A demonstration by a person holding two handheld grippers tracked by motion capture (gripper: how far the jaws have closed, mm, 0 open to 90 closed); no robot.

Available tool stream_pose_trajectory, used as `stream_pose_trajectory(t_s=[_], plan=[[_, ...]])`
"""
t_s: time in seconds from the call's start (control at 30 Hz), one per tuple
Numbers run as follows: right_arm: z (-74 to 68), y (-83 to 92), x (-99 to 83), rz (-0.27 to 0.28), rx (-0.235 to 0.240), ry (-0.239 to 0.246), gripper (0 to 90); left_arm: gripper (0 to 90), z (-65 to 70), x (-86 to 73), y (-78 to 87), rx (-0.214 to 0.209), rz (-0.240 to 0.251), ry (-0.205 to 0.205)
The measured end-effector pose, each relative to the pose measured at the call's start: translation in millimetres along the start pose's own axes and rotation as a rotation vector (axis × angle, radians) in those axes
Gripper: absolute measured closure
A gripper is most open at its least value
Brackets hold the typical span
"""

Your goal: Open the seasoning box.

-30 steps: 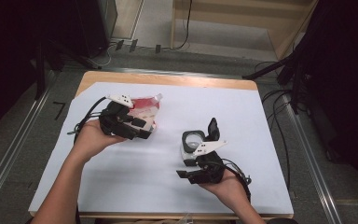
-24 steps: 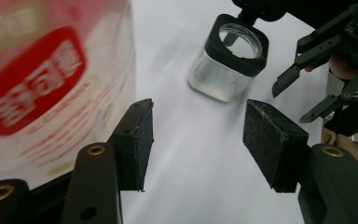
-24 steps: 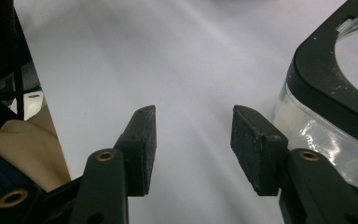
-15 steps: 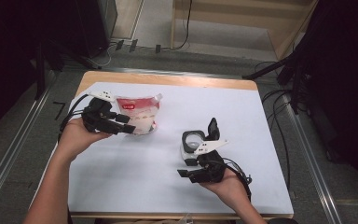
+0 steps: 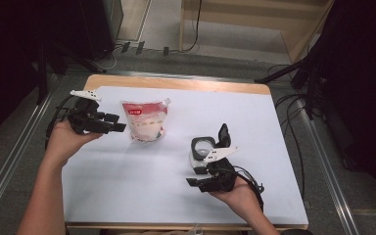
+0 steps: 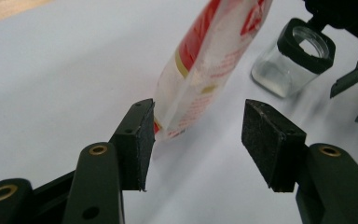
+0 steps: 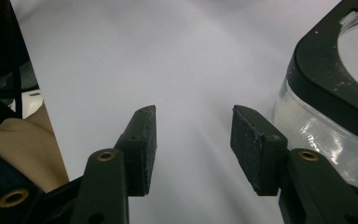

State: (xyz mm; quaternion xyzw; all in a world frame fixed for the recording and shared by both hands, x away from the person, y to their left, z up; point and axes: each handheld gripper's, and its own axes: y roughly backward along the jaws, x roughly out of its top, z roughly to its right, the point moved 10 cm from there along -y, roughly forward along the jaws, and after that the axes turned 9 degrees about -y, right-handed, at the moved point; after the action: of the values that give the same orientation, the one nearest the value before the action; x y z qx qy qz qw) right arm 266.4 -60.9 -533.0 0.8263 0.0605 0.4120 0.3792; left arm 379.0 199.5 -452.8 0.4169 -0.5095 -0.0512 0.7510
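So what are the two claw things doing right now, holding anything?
Left gripper: open, holding nothing; the red-and-white pouch stands just beyond its pads.
Right gripper: open, empty, beside the glass jar.

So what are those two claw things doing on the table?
A person holds a black claw in each hand over a white-covered table. The left claw is open beside a red-and-white plastic pouch standing upright, with nothing pressed between its pads. The right claw is open too, next to a clear glass jar with a black hinged lid, lid flipped up. Neither thing is held.
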Motion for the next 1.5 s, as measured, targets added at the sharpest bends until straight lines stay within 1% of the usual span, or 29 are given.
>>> stream_pose_trajectory(t_s=[0.1, 0.13, 0.17, 0.2, 0.27, 0.3, 0.37, 0.4, 0.5, 0.53, 0.57, 0.6, 0.67, 0.73, 0.77, 0.83, 0.87, 0.9, 0.97, 1.03, 1.13, 1.17, 1.2, 1.23, 1.3, 1.37, 1.4, 1.47, 1.5], plan=[[-0.5, -1.4, -0.8, -0.006, -0.003, -0.001, 51.1, 45.0, 1.4, 4.9, -7.5, -0.021, 0.006, -0.001], [-0.6, -1.6, -1.3, -0.008, -0.003, -0.002, 51.1, 44.8, 1.2, 5.8, -9.4, -0.022, 0.004, -0.008], [-0.7, -1.7, -1.6, -0.009, -0.002, -0.001, 51.1, 44.8, 2.1, 7.2, -13.3, -0.026, 0.0, -0.009], [-0.8, -1.7, -2.0, -0.008, -0.003, -0.002, 51.1, 44.8, 1.7, 7.7, -15.5, -0.029, -0.006, -0.02], [-0.5, -1.5, -2.5, -0.007, -0.003, 0.001, 51.0, 44.7, 2.0, 8.9, -18.7, -0.029, -0.008, -0.017], [-0.7, -1.2, -2.8, -0.005, -0.006, -0.004, 51.0, 44.7, 1.9, 10.2, -23.6, -0.029, -0.021, -0.026], [-0.6, -0.5, -3.9, -0.007, -0.007, -0.011, 51.0, 44.8, 2.4, 11.8, -28.5, -0.034, -0.026, -0.032], [0.0, -0.5, -4.2, -0.005, -0.007, -0.005, 51.0, 44.8, 2.5, 12.6, -30.6, -0.031, -0.028, -0.032], [0.8, 0.8, -5.9, -0.007, -0.013, -0.011, 51.1, 44.8, 2.0, 15.6, -36.4, -0.03, -0.023, -0.035], [1.2, 1.3, -6.2, -0.002, -0.013, -0.012, 51.1, 44.8, 1.8, 16.0, -37.6, -0.023, -0.024, -0.032], [1.3, 1.7, -6.5, -0.001, -0.015, -0.016, 51.0, 44.8, 2.3, 16.9, -39.4, -0.032, -0.02, -0.028], [1.8, 2.2, -6.9, -0.001, -0.018, -0.017, 51.1, 44.7, 2.2, 17.8, -41.1, -0.026, -0.019, -0.026], [2.2, 2.9, -7.6, 0.003, -0.02, -0.017, 51.1, 44.5, 2.3, 18.8, -44.3, -0.026, -0.023, -0.038], [2.0, 3.4, -8.2, 0.003, -0.019, -0.015, 51.1, 44.3, 1.9, 18.9, -48.5, -0.013, -0.028, -0.044], [1.6, 3.4, -8.4, 0.005, -0.019, -0.015, 51.1, 44.5, 1.7, 18.4, -49.6, -0.015, -0.036, -0.046], [1.2, 2.8, -8.5, 0.007, -0.019, -0.012, 51.2, 45.3, 1.4, 18.9, -52.8, -0.014, -0.029, -0.043], [0.6, 2.6, -8.9, 0.003, -0.019, -0.014, 51.2, 47.0, 1.0, 19.2, -53.1, -0.009, -0.029, -0.045], [0.2, 2.0, -8.7, 0.004, -0.016, -0.013, 51.3, 48.5, 1.1, 20.5, -54.3, 0.001, -0.016, -0.043], [-0.4, 0.4, -8.3, 0.003, -0.014, -0.006, 51.5, 51.2, 1.9, 20.7, -55.2, -0.003, -0.016, -0.055], [-0.9, -2.1, -6.2, 0.005, -0.009, -0.006, 51.4, 54.9, 2.0, 20.3, -56.2, -0.001, -0.011, -0.052], [-3.8, -8.2, 3.9, 0.017, -0.002, 0.002, 50.7, 61.3, 2.2, 19.7, -56.5, 0.005, -0.013, -0.049], [-5.6, -9.6, 6.9, 0.025, 0.002, 0.005, 50.5, 63.6, 2.8, 20.1, -56.3, 0.02, -0.012, -0.057], [-8.7, -11.7, 11.3, 0.029, 0.002, 0.01, 50.4, 66.9, 3.2, 20.3, -56.0, 0.026, -0.012, -0.065], [-10.6, -13.0, 13.5, 0.029, 0.002, 0.014, 50.3, 68.6, 4.0, 20.9, -56.0, 0.022, -0.007, -0.064], [-16.1, -18.5, 19.4, 0.027, 0.011, 0.038, 50.0, 71.2, 3.8, 20.8, -55.7, 0.016, -0.005, -0.054], [-18.9, -22.3, 23.0, 0.022, 0.015, 0.036, 49.6, 74.6, 4.7, 21.4, -55.7, -0.006, 0.007, -0.037], [-19.8, -24.8, 25.1, 0.023, 0.02, 0.037, 49.1, 76.3, 5.2, 21.2, -55.6, -0.015, 0.005, -0.032], [-19.8, -29.2, 28.3, 0.014, 0.013, 0.041, 48.2, 79.0, 6.1, 21.2, -55.6, -0.016, 0.002, -0.045], [-20.0, -31.4, 29.9, 0.012, 0.013, 0.044, 48.0, 79.9, 7.1, 21.3, -55.5, -0.02, -0.001, -0.04]])
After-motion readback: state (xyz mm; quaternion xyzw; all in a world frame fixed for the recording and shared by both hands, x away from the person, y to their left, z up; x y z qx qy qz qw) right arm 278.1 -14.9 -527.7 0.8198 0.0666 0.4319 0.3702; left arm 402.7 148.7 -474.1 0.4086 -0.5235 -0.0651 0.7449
